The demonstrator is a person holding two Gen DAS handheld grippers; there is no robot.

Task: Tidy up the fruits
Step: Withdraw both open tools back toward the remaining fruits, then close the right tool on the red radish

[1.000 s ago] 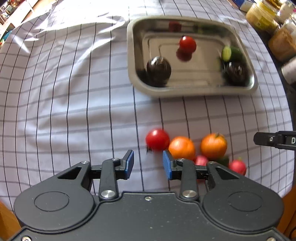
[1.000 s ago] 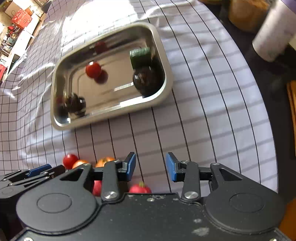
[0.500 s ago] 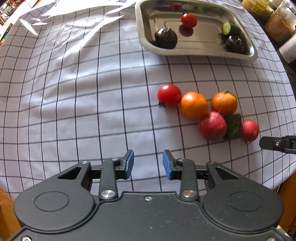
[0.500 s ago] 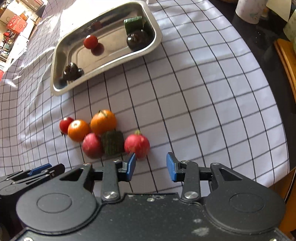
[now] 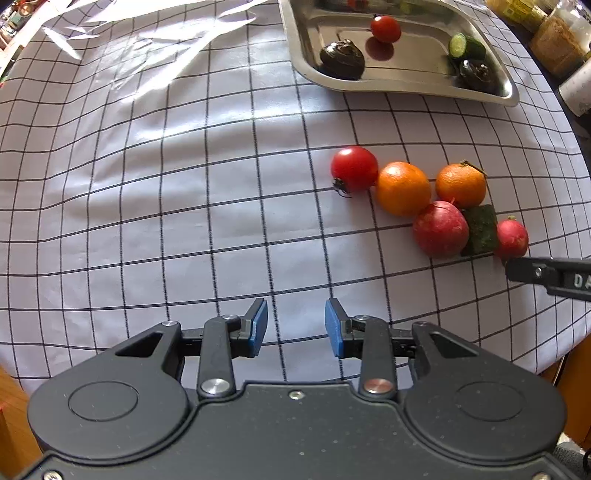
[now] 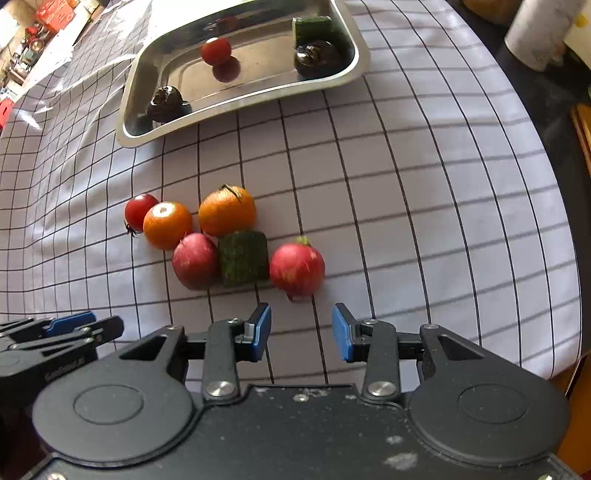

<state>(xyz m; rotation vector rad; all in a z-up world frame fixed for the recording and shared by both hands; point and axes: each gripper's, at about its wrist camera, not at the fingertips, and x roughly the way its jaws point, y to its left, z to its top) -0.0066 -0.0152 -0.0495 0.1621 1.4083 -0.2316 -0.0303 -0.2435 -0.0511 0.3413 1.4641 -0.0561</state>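
On the checked cloth lies a cluster of loose produce: a red tomato (image 5: pixel 354 168), two oranges (image 5: pixel 403 188) (image 5: pixel 461 184), a big red fruit (image 5: pixel 440 229), a dark green cucumber chunk (image 5: pixel 480 229) and a smaller red fruit (image 5: pixel 511 238). Farther back, a steel tray (image 5: pixel 406 88) holds a small tomato (image 5: pixel 385 28), two dark fruits and a cucumber piece. My left gripper (image 5: pixel 295 326) hangs open and empty over bare cloth, left of the cluster. My right gripper (image 6: pixel 301 332) is open and empty just short of the smaller red fruit (image 6: pixel 297 267).
Jars (image 5: pixel 557 44) and a white cup (image 6: pixel 535 33) stand on the dark surface beyond the cloth's right side. A crinkled clear sheet (image 5: pixel 147 37) lies at the far left. The table's near edge runs just under both grippers.
Both grippers have drawn back from the tray toward the near table edge, so the whole loose cluster is in view. The jaws of both have kept the same gap.
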